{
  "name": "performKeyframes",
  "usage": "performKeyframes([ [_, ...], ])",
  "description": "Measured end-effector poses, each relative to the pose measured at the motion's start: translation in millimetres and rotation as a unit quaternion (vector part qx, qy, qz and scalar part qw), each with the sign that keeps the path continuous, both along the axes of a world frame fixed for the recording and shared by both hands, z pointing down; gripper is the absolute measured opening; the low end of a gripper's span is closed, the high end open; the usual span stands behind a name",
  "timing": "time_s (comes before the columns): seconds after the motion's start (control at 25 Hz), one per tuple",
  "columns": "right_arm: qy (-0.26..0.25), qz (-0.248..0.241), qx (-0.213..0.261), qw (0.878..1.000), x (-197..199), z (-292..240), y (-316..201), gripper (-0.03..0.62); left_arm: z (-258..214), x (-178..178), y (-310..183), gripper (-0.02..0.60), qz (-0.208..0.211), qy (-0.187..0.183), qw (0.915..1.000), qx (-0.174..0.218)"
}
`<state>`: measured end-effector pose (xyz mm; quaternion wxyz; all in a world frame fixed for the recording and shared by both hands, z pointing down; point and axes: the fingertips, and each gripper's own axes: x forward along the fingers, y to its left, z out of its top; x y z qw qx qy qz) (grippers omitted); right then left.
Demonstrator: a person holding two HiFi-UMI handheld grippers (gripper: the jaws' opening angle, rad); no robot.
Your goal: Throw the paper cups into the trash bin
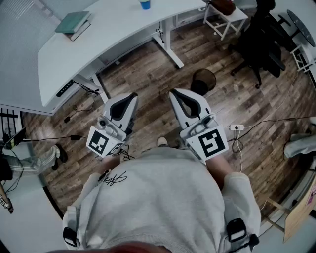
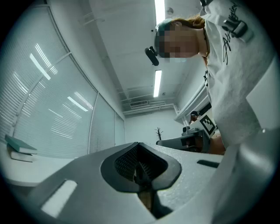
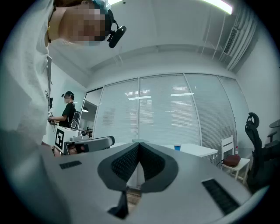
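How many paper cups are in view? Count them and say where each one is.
1. A blue cup stands on the white desk, at the head view's top edge. More may lie out of frame.

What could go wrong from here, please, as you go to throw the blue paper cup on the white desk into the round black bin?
Both the left gripper and right gripper are shut and empty; reaching like that could knock the blue paper cup over on the white desk.
The loose black cables on the wooden floor near the round black mesh bin might trip you.
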<state>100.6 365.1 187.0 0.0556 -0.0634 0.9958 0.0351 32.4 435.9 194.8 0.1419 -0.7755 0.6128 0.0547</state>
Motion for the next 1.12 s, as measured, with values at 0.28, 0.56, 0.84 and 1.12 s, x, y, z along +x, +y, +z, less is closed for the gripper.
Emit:
performKeyframes([
  [0.28,0.011,-0.001,-0.018,1.0,-1.7,1.9,0.6,0.011,-2.1,-1.9,-2.2,0.003,0.0,-0.002,1.0,-0.001],
  [0.56,0.01,-0.001,-0.014,1.0,-7.5,-0.2,-2.2,0.011,-2.8,-6.8,-5.0,0.003,0.003,0.002,1.0,-0.002],
  [0.84,0.001,-0.007,-0.008,1.0,-15.9,-8.9,4.2,0.011,-6.9,-20.5,-1.6,0.003,0.005,0.006,1.0,0.001],
  [1.12,-0.005,0.005,-0.026,1.0,-19.5,-2.7,11.5,0.011,-3.5,-24.0,2.1,0.003,0.013,0.007,0.9999,0.004],
])
